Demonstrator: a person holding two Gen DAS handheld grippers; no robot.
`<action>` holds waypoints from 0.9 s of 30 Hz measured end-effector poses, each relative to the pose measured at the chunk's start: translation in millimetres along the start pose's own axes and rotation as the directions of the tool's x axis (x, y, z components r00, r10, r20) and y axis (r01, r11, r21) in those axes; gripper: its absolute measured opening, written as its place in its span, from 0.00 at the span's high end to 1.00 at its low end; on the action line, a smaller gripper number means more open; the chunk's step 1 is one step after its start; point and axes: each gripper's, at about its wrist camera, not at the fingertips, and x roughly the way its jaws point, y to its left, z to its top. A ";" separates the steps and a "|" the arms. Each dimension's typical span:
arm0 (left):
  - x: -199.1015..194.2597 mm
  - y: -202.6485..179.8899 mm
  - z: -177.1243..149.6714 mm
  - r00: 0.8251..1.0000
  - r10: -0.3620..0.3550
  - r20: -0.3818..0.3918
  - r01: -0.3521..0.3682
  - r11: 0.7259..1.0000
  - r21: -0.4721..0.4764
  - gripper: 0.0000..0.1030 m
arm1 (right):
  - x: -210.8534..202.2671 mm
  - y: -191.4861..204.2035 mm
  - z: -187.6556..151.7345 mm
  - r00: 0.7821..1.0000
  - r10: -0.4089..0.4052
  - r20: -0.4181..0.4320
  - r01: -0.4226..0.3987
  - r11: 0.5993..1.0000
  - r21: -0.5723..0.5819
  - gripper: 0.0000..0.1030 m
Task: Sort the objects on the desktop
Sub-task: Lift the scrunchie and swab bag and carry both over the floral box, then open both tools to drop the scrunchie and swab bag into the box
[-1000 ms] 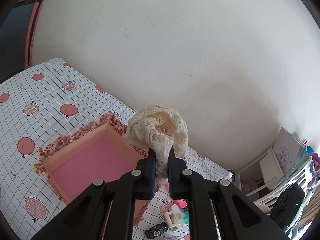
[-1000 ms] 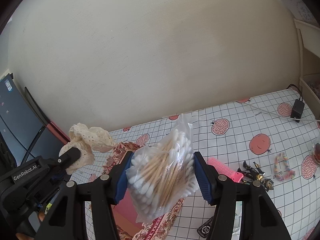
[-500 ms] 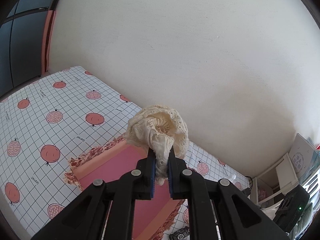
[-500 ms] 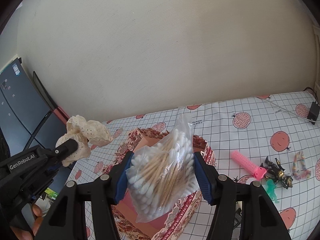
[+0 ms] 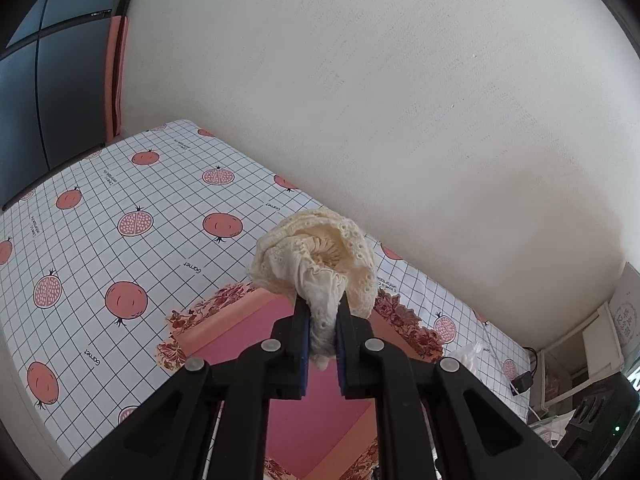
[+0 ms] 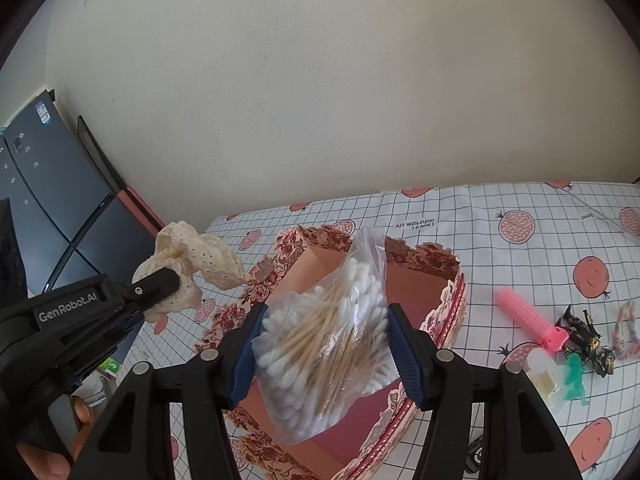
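My left gripper is shut on a cream lace scrunchie, held above the near rim of a pink heart-shaped box with a floral edge. From the right wrist the same gripper and scrunchie hang over the box's left edge. My right gripper is shut on a clear bag of cotton swabs, which hangs over the open box.
The tablecloth is a white grid with pomegranates. Right of the box lie a pink hair roller, a green figure, black-gold trinkets and a pastel bracelet. A dark cabinet stands left. A hand grips the left tool.
Both grippers have moved left and dipped toward the pink box. The box now lies directly under the swab bag, and more of the table's left end shows in the left wrist view.
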 end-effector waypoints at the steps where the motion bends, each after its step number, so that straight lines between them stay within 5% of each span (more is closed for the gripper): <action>1: 3.3 2.8 0.1 1.000 0.003 -0.007 -0.003 1.000 -0.007 0.90 | 3.2 -0.6 -1.5 1.000 0.001 -0.006 -0.001 1.000 0.003 0.39; 27: 35.4 10.7 -9.4 0.992 0.081 -0.093 -0.082 0.997 -0.007 0.89 | 28.7 12.9 -13.7 0.999 -0.012 -0.042 0.011 0.999 -0.040 0.39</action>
